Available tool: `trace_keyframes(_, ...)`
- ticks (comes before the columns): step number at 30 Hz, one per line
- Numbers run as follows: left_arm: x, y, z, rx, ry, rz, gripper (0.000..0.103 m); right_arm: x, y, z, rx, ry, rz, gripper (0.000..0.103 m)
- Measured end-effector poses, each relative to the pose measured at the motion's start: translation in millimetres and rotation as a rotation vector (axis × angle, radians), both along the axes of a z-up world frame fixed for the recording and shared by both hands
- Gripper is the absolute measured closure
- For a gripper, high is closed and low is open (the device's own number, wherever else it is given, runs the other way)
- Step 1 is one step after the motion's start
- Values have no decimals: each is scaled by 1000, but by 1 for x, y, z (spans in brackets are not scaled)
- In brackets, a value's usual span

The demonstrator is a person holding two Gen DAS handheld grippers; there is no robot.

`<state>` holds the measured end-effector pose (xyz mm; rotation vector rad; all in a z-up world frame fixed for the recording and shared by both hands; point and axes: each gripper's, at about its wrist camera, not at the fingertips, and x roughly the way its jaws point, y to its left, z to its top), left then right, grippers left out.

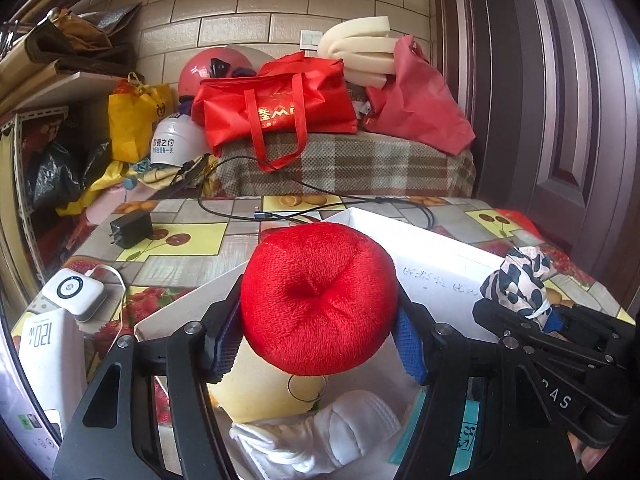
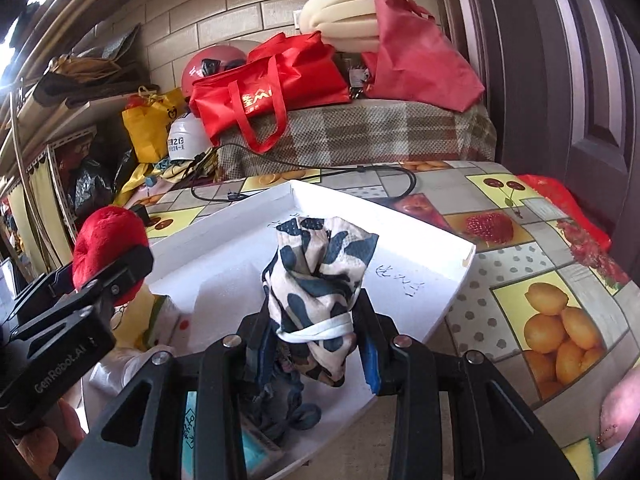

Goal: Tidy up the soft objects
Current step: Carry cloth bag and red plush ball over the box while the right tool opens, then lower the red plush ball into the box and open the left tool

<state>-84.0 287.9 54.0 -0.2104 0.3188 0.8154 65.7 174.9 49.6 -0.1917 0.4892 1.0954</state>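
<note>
My left gripper is shut on a red plush apple and holds it above the near end of a white box lid. Under it lie a yellow plush and a rolled white cloth. My right gripper is shut on a black-and-cream patterned cloth bundle tied with a white band, held over the white box lid. The right gripper with the bundle shows at the right of the left wrist view. The red apple shows at the left of the right wrist view.
A fruit-print tablecloth covers the table. A black charger, cable, white power bank and white box lie at the left. Red bags and foam sit on a plaid-covered surface behind. A dark door stands at the right.
</note>
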Motion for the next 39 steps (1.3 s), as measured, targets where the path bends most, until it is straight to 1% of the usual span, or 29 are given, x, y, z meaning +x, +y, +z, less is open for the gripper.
trace_keyframes(4, 1, -2, 0, 11, 12, 5, 38, -3, 2, 1, -9, -19, 8, 67)
trace_keyframes(6, 3, -3, 0, 20, 23, 26, 38, -4, 4, 1, -15, -23, 10, 67)
trace_keyframes(7, 3, -3, -1, 25, 31, 42, 36, -4, 5, 0, -19, -23, 12, 61)
trace_keyframes(8, 3, -3, -1, 30, 38, 70, 36, -4, 6, 0, -24, -26, 10, 52)
trace_keyframes(9, 2, -2, -1, 28, 38, 96, 34, -4, 6, 1, -26, -33, -2, 30)
trace_keyframes(10, -1, -1, -1, 23, 32, 118, 27, -3, 4, 1, -20, -30, -16, 17)
trace_keyframes(11, -4, 1, -1, 17, 23, 143, 22, -2, 3, 1, -14, -24, -16, 14)
trace_keyframes(12, -6, 2, -1, 13, 15, 157, 14, -1, 2, 1, -7, -18, -16, 12)
trace_keyframes(13, -9, 4, -1, 7, 6, 166, 10, 0, 1, 1, -4, -14, -18, 8)
trace_keyframes(14, -10, 4, -1, 4, 1, 167, 10, 1, 0, 1, -1, -9, -25, 6)
trace_keyframes(15, -11, 5, -2, 3, 0, 165, 9, 3, -1, 1, 2, -2, -30, 0)
trace_keyframes(29, -12, 4, -1, 17, -8, 169, 9, -7, -7, 6, 40, -59, -35, 0)
trace_keyframes(35, -15, 3, 0, 15, -29, 159, 9, -15, -11, 9, 74, -106, -28, 0)
trace_keyframes(39, -16, -2, 1, 34, -36, 159, 9, -19, -16, 11, 98, -130, -26, 0)
